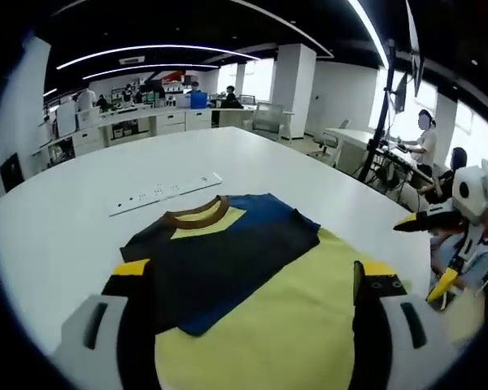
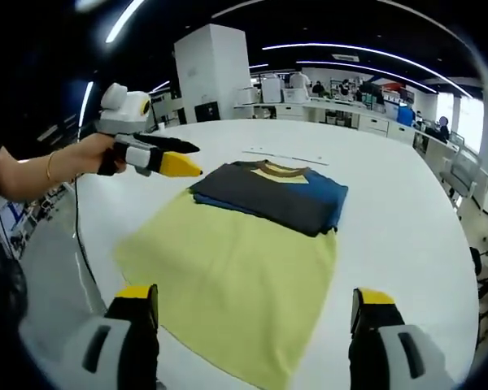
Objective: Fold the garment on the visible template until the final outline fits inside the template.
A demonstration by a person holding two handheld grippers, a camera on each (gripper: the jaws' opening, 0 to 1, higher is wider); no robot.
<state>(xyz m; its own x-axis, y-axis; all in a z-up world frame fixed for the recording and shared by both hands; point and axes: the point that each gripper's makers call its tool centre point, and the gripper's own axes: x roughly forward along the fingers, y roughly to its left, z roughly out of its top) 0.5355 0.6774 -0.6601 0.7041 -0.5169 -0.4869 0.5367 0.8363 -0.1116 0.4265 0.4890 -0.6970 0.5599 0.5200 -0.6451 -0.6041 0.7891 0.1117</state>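
A dark grey and blue T-shirt [image 1: 228, 252] with a brown collar lies folded on the far part of a yellow template sheet [image 1: 309, 317] on the white table. My left gripper [image 1: 252, 272] hovers open above the near end of garment and template, with nothing between its jaws. My right gripper [image 1: 419, 256] comes in at the right, off the table edge, jaws spread. In the right gripper view the T-shirt [image 2: 268, 199] covers the template's [image 2: 236, 276] far end. My right gripper [image 2: 254, 294] stands open over the template's near edge. A hand holds the left gripper [image 2: 197, 161] beside the shirt's left corner.
A white power strip [image 1: 167, 193] lies on the table behind the collar, also the thin power strip [image 2: 285, 156]. The big white table [image 1: 57, 244] has bare room all round. Desks, chairs, a white pillar [image 2: 211, 73] and seated people [image 1: 427, 138] stand beyond it.
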